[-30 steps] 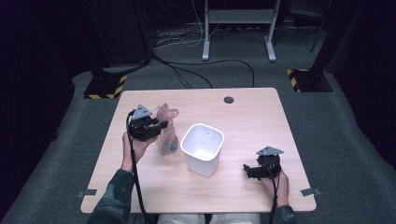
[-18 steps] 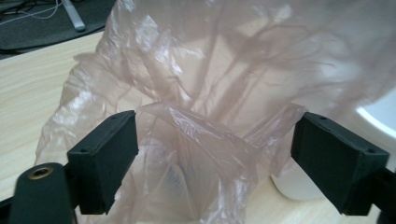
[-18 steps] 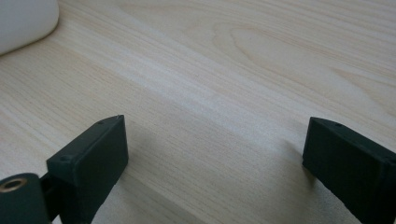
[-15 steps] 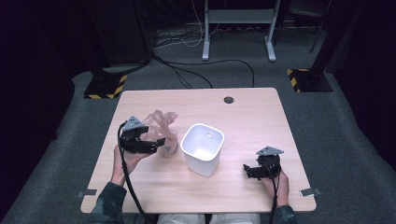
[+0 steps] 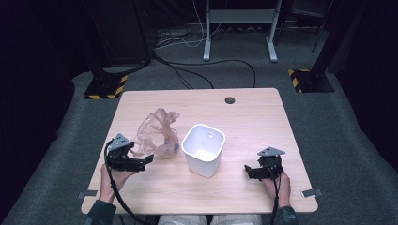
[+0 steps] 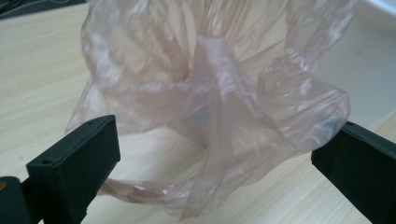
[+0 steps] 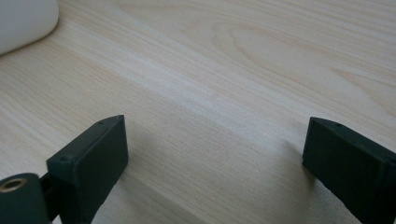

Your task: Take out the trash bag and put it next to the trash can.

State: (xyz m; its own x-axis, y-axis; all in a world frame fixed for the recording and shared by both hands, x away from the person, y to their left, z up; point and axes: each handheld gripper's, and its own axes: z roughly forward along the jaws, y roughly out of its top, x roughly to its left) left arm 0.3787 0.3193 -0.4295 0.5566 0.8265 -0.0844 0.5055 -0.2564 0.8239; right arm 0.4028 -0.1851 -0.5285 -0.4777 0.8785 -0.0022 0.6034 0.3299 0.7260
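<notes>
Left gripper (image 5: 141, 161) drawn back from plastic bag (image 5: 157, 133), jaws apart, right gripper (image 5: 251, 172) likewise, no writing legible

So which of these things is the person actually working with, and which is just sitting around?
Probably in the job:
- crumpled plastic bag, in front of the open left gripper
- white bin, beside the bag
- right gripper, open, resting on the table

Just around:
- cables on the floor
- metal stand

Both grippers are black, the left gripper (image 5: 146, 160) and the right gripper (image 5: 247, 171) each topped by a grey three-cornered plate. A black cable trails from each. The blocky jaws carry small screw holes (a brass ring shows beside one), and the sleeves are dark.
</notes>
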